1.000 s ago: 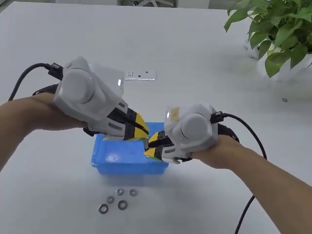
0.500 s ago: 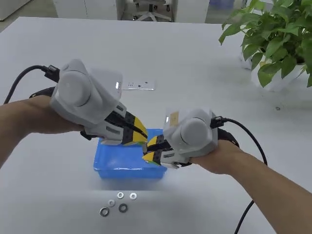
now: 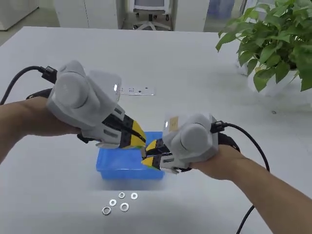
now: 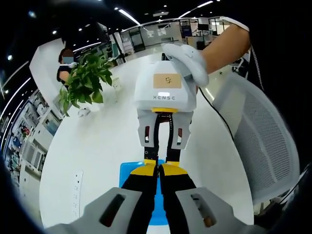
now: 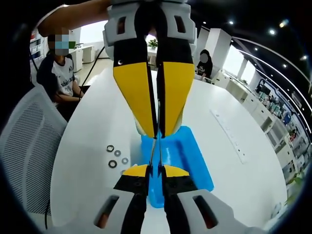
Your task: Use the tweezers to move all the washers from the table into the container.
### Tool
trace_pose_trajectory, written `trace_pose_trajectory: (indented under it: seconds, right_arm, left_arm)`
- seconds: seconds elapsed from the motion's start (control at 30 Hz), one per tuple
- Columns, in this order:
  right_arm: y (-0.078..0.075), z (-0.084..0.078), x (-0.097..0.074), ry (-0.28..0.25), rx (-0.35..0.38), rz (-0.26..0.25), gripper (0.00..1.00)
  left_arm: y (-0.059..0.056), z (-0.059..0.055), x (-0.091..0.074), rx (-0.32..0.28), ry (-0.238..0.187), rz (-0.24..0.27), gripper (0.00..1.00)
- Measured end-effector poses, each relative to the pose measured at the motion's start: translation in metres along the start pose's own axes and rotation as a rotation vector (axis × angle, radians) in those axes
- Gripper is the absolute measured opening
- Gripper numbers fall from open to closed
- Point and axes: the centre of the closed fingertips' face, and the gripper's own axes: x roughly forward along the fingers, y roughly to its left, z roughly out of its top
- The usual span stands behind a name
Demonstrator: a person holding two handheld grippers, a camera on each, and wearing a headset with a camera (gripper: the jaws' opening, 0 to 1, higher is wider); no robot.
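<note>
A blue container (image 3: 108, 165) sits on the white table, with several washers (image 3: 120, 202) lying loose just in front of it. My left gripper (image 3: 140, 140) and right gripper (image 3: 147, 152) meet tip to tip above the container's right part. In the right gripper view, thin metal tweezers (image 5: 155, 146) run from the left gripper's yellow jaws down into my right gripper (image 5: 155, 170). Both pairs of jaws are closed on them. The washers (image 5: 117, 157) lie left of the container (image 5: 187, 156) there. In the left gripper view my left gripper (image 4: 159, 168) faces the right one over the container (image 4: 127, 171).
A potted plant (image 3: 273, 44) stands at the table's far right. A flat white socket strip (image 3: 136, 90) lies behind the grippers. Cables trail from both grippers. A mesh chair (image 5: 29, 146) and a seated person are beside the table.
The head camera has tilted up, so the scene sits lower in the picture. The grippers stay tip to tip over the container, and the washers have not moved.
</note>
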Motion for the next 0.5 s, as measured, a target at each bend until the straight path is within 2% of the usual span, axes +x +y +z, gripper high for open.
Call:
trace_pose_trajectory:
  seconds: [0.5]
  right_arm:
    - [0.020,0.002,0.001,-0.005,0.002,0.010,0.12]
  left_arm:
    - [-0.019,-0.003,-0.003,-0.014,0.012,-0.006,0.06]
